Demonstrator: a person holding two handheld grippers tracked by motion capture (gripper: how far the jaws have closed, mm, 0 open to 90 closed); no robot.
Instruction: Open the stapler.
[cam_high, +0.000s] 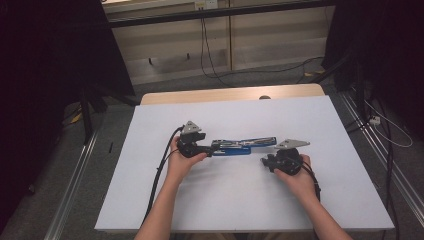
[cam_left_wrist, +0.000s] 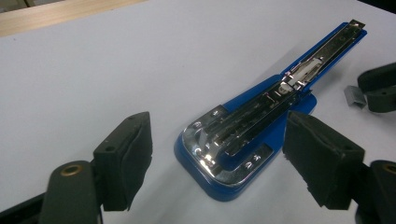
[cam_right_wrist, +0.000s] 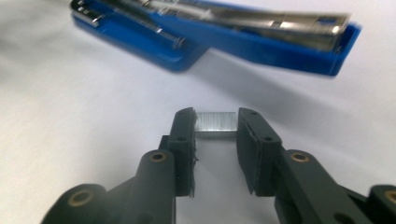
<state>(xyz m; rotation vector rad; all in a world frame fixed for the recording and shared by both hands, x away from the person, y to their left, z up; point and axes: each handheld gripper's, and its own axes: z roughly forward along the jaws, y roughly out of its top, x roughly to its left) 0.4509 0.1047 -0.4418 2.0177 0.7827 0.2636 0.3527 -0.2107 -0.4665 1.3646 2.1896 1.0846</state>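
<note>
High view: blue opened metal-railed stapler (cam_high: 243, 146) lies mid white tabletop (cam_high: 250, 200), wide bare margins around.
Left fingers (cam_left_wrist: 219, 158): spread, flanking its base.
Right fingers (cam_right_wrist: 215, 126): pinching silver staple strip (cam_right_wrist: 215, 124).
Writing: none readable.

high view overhead, facing forward-down; both tool views close, low, sharing the blue stapler (cam_left_wrist: 261, 126)
</note>
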